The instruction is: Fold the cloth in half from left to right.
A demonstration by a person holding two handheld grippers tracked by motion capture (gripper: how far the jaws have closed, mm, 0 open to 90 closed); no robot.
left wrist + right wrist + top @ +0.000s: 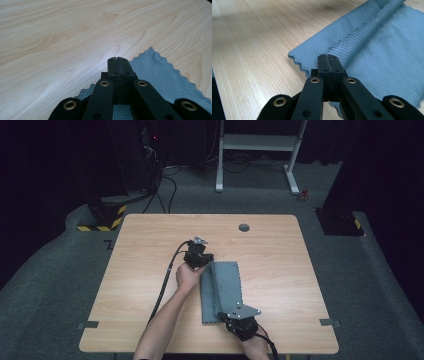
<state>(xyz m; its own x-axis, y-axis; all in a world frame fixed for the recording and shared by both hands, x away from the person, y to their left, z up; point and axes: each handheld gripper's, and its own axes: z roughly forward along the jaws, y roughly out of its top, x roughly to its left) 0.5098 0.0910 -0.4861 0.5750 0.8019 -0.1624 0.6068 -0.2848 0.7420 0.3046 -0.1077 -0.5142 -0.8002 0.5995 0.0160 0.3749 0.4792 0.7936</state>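
— Where the left gripper (204,261) meets the grey cloth (225,287), can you see a pinch?
— Its jaws are pressed together over the far corner; whether fabric sits between them is hidden.
— And the right gripper (223,315)?
— Jaws likewise closed at the near edge, over a folded strip; hold unclear.
— How does the cloth lie?
— Mid-table (280,250), long axis running near to far.
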